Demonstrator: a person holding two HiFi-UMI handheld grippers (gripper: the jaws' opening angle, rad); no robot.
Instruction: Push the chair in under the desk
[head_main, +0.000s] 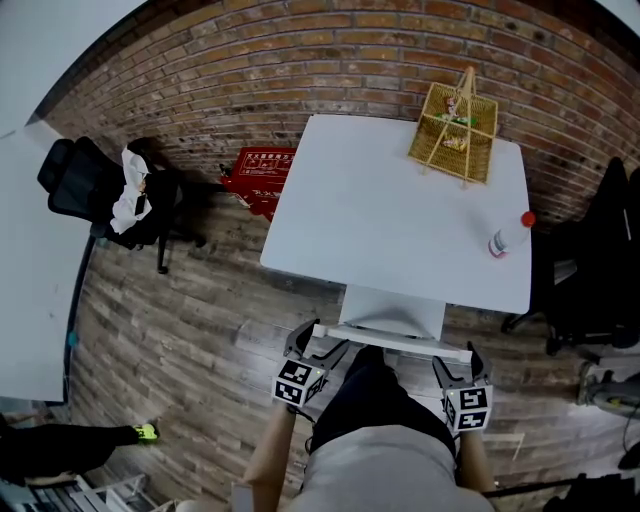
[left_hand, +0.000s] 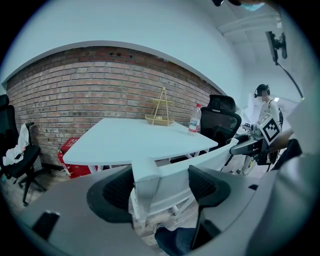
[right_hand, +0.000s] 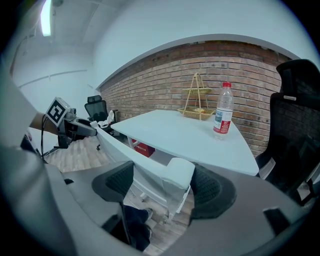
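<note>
A white chair (head_main: 395, 338) stands at the near side of the white desk (head_main: 380, 220), its seat partly under the top. My left gripper (head_main: 315, 350) is open around the left corner post of the chair back (left_hand: 145, 175), and the post rests against the left pad (left_hand: 117, 192). My right gripper (head_main: 460, 365) is open around the right corner post (right_hand: 180, 175), which lies against the right pad (right_hand: 210, 189). In each gripper view the other pad stands apart from the post. The top rail (left_hand: 220, 152) runs between the two grippers.
On the desk stand a wicker basket (head_main: 455, 120) and a plastic bottle (head_main: 510, 233). A red box (head_main: 262, 178) sits on the floor at the brick wall. Black office chairs stand at the left (head_main: 100, 195) and right (head_main: 590, 290). Another white table (head_main: 30, 260) is at the left.
</note>
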